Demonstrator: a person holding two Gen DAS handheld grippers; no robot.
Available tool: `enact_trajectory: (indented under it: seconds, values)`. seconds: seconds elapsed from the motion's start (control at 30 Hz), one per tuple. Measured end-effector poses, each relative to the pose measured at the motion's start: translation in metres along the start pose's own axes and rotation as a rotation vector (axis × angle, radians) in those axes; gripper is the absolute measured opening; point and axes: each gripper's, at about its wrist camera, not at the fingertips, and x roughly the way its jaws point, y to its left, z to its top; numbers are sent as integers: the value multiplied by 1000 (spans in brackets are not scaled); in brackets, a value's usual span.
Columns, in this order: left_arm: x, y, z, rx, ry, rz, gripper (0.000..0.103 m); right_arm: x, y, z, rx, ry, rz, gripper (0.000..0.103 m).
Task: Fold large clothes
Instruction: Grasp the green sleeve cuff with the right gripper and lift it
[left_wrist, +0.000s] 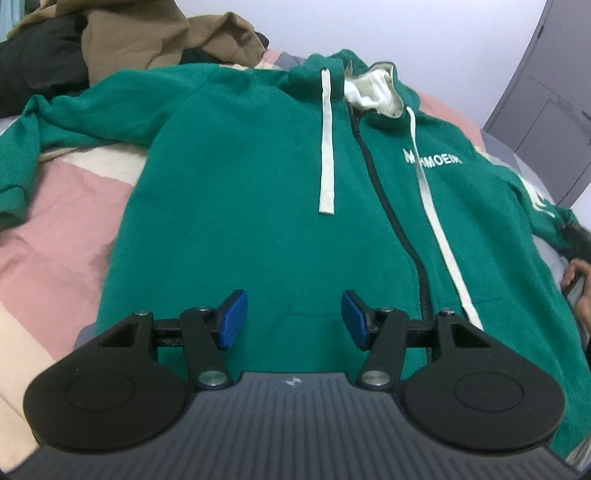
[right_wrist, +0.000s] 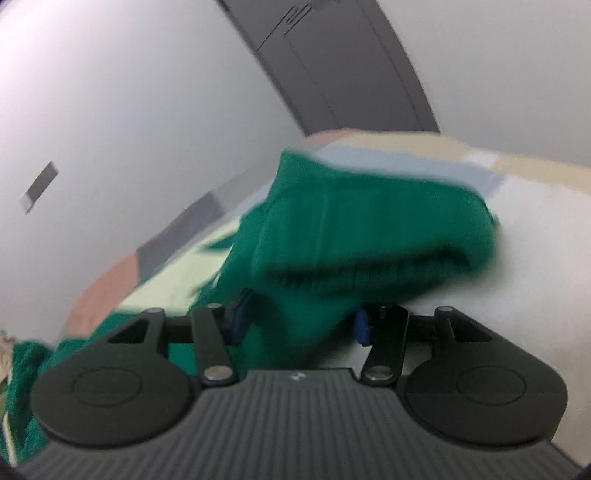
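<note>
The left tool hangs spread over the fleecy green hoodie; the right tool straddles its ribbed cuff, grip unclear.

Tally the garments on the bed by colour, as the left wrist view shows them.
Green: 1, the zip hoodie laid flat, front up.
Brown: 1, a crumpled garment in the pile behind it.
Black: 1, a dark garment in the same pile.
Total: 3, though the pile may hide more.
</note>
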Motion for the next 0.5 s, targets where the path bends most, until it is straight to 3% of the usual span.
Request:
enact_trajectory:
  seconds: [0.17,0.4,0.5]
  values:
    - [15,-6,0,25,25,-11,62,25,-2,25,-14,-86,-37,55]
    - [27,-8,2,24,40,-14,64,44,-33,59,81,-207,-130,57]
    - [33,-9,2,25,44,-9,65,52,-53,64,158,-200,-133,47]
